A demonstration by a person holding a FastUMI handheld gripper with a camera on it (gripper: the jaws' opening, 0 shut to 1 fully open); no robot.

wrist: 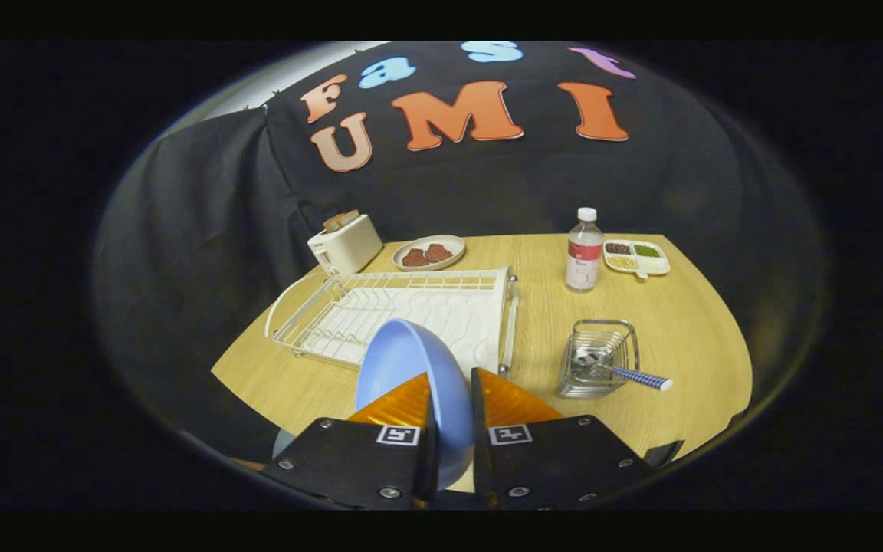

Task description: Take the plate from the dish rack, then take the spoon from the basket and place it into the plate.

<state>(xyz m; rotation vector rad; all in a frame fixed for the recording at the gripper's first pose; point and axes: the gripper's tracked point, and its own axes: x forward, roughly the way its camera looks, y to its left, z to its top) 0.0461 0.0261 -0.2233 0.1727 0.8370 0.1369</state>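
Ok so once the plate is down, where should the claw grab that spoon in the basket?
Probably the handle: the spoon lies bowl-down in the wire basket, its handle sticking out over the rim, clear of the wires. Come from above, fingers either side. Right now the claw is shut on the blue plate.

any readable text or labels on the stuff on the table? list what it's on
None can be read.
Bottle: its red and white label is too blurred to read.
Toaster: small dark mark on its front, too small to read.
Gripper, shut on the blue plate: square coded tags on it, a pattern, no words.
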